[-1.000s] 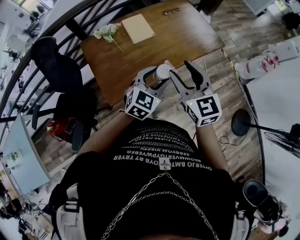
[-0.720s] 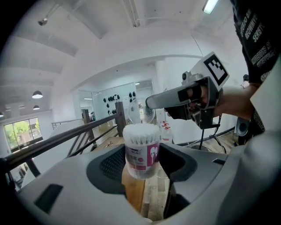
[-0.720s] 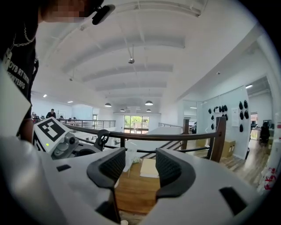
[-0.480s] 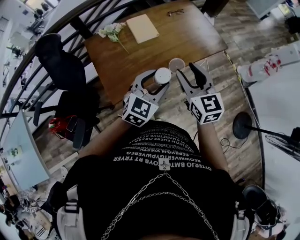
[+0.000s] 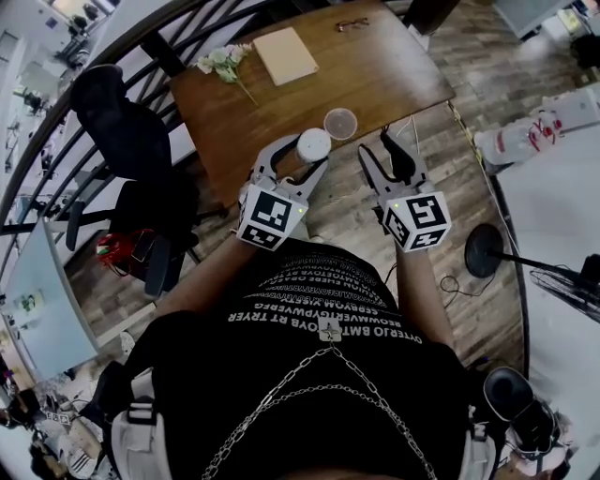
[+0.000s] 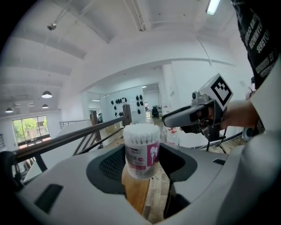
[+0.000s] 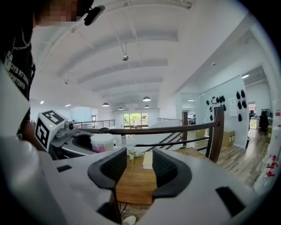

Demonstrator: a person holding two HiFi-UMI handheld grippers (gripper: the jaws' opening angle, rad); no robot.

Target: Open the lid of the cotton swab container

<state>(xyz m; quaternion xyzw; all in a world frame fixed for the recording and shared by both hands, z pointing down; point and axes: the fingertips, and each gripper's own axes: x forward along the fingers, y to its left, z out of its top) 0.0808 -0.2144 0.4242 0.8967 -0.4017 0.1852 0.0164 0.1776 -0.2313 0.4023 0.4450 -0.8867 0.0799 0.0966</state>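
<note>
The left claw (image 5: 302, 156) is clenched on the clear cylindrical plastic cotton swab container (image 6: 141, 149), its two dark ribbed pads pressing on the lower half of the body from either side. The cotton swab container stands upright in the grip, with a pink and white label facing the left gripper view and the packed white swab tips bare at its open top. In the head view it hangs over the near edge of the brown wooden tabletop (image 5: 394, 75), off the surface.

The round clear plastic lid (image 5: 340, 123) lies flat on the tabletop just beyond the container and apart from it.

The right claw (image 5: 380, 150) is released. Its jaws have just been closing, yet a gap stays between the pads and only the tabletop shows through it in the right gripper view. It is held beside the left claw, to the right of the container and not touching it.

Farther back on the tabletop lie a tan rectangular pad (image 5: 283, 54), a small bunch of white flowers (image 5: 220, 61) and a pair of glasses (image 5: 352, 23). A black office chair (image 5: 117, 131) stands to the left of the tabletop.
</note>
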